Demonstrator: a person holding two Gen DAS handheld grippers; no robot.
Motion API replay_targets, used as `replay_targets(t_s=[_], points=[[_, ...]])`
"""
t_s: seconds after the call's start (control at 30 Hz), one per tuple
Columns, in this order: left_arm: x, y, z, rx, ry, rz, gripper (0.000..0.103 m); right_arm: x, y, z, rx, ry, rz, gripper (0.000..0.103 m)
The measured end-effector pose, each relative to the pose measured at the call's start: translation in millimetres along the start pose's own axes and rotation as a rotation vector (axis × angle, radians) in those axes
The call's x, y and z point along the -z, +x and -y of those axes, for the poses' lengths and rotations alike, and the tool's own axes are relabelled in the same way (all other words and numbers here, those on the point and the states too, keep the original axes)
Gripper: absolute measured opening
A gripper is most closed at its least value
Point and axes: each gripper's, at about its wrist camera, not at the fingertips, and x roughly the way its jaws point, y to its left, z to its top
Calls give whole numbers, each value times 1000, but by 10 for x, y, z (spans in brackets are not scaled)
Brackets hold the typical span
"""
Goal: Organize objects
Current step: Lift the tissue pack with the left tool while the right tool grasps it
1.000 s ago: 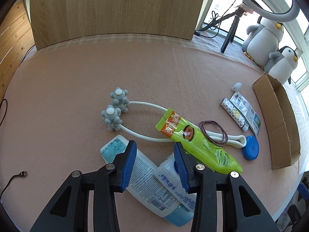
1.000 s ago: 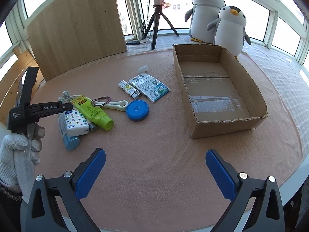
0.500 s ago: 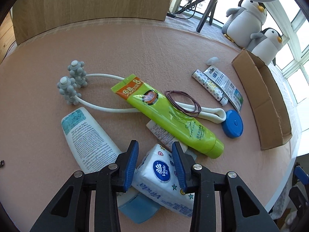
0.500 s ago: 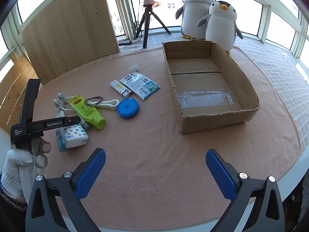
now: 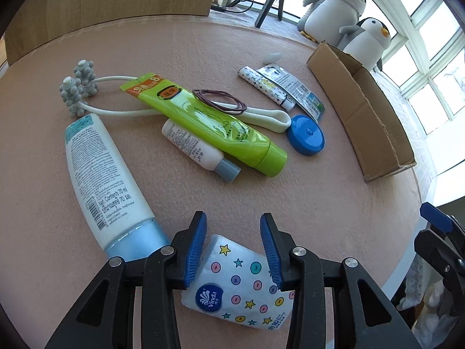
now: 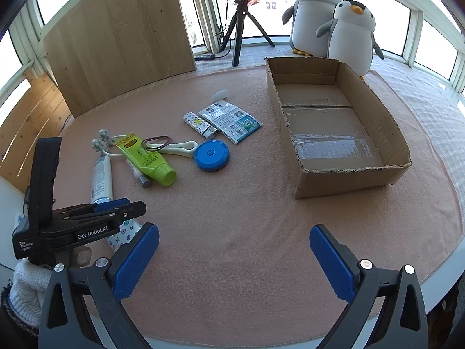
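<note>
My left gripper (image 5: 232, 218) is shut on a white Vinda tissue pack (image 5: 241, 279) with coloured dots and stars, held clear of the other items near the table's front edge. The right wrist view shows the same gripper (image 6: 122, 203) low on the left, over the pack (image 6: 125, 235). My right gripper (image 6: 234, 232) stands wide open above bare pink cloth, holding nothing. The open cardboard box (image 6: 343, 174) lies to the right, with nothing visible inside.
On the pink cloth lie a white tube (image 5: 101, 174), a green tube (image 5: 209, 119) over a small white bottle (image 5: 194, 148), a grey massage roller (image 5: 78, 87), hair bands (image 5: 221, 101), a blue disc (image 5: 305, 139), a patterned stick (image 5: 267, 87) and a sachet (image 5: 293, 90). Penguin toys (image 6: 334, 23) stand behind the box.
My left gripper shut on the tissue pack and drew it back off the pile toward the front edge, uncovering the small white bottle. The right gripper stayed open and shifted slightly.
</note>
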Motion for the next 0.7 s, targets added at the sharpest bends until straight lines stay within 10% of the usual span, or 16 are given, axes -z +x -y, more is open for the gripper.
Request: replay_targets(t_s=[0.7], points=[[718,-387,-154,98,-121,15,60,-143,907,-902,-352,-363,-326,103]])
